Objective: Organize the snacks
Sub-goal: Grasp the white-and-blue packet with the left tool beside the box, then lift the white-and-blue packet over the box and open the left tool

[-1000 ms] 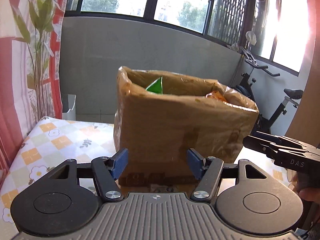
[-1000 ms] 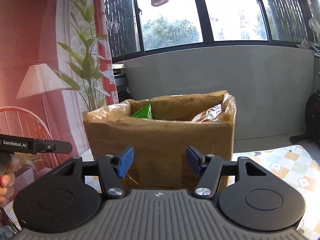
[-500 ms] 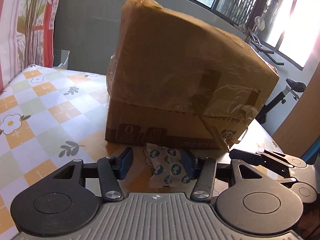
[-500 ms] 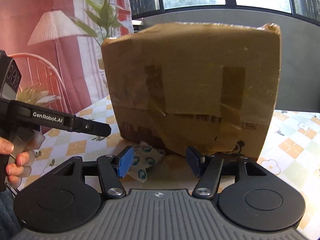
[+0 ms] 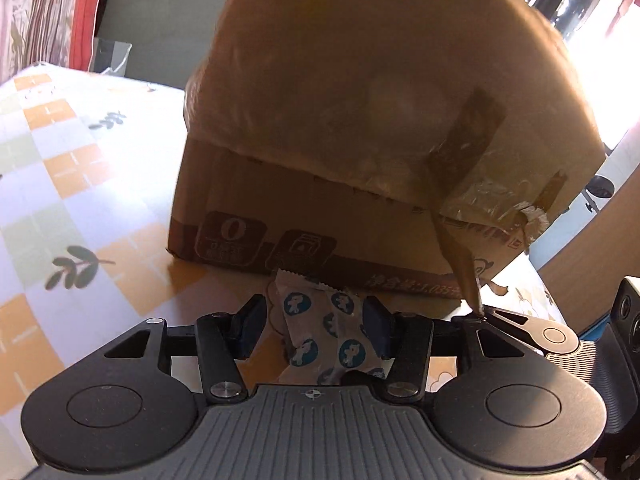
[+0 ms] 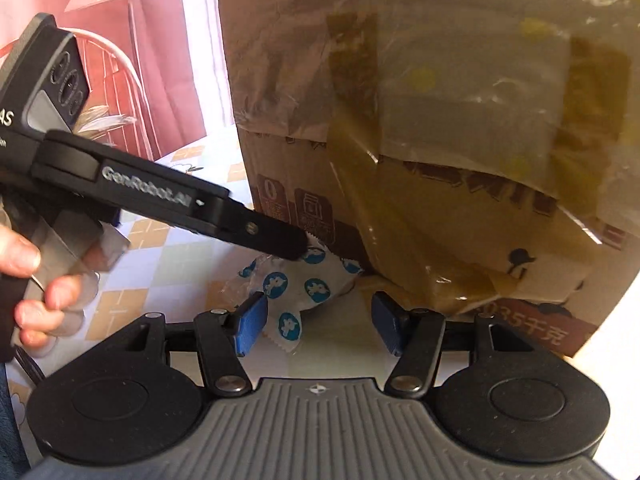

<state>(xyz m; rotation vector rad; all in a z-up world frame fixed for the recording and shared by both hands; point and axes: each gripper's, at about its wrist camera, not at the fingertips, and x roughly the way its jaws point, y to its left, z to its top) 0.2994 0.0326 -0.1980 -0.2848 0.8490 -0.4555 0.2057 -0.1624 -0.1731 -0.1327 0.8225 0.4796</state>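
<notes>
straddling snack packet with left gripper, jaws just closing, pads not clearly pinching (long way points ahead toward box); right gripper spread, empty, packet off its left pad.

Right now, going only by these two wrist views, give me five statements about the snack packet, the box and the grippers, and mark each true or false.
1. The snack packet lies on the tablecloth at the foot of the cardboard box. True.
2. The packet is plain green. False: it is white with blue round prints.
3. The left gripper has the packet between its fingers. True.
4. The right gripper grips the box. False: its fingers stand apart, holding nothing.
5. The box is bare cardboard. False: tape and clear film cover it.
</notes>
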